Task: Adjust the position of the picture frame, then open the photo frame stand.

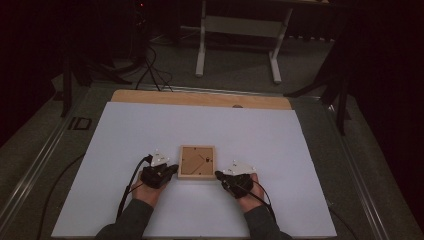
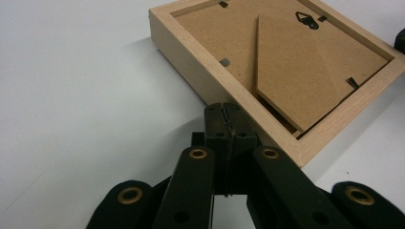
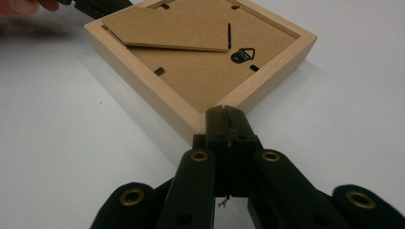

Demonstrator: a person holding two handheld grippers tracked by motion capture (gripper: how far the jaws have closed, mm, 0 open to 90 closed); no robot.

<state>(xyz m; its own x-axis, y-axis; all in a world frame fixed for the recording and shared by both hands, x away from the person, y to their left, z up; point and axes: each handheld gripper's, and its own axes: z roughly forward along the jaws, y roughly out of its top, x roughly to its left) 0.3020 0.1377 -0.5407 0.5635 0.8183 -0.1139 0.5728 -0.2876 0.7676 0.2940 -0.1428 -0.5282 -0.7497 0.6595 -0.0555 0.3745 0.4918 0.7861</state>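
We see the picture frame [image 1: 197, 162] lying face down on the bench [image 1: 125, 140], near its six o'clock edge. Our left tongs [image 1: 174, 169] sit at the frame's eight o'clock corner, our right tongs [image 1: 218, 174] at its four o'clock corner, each tip against the frame.

White table [image 1: 150, 130] bears 1 wooden picture frame [image 1: 197, 162], face down.

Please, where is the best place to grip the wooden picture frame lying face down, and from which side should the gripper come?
Probably grip the wooden picture frame by its raised rim, one jaw outside and one inside the recess, coming from above. It lies flat on the white board, so nothing can slide underneath.
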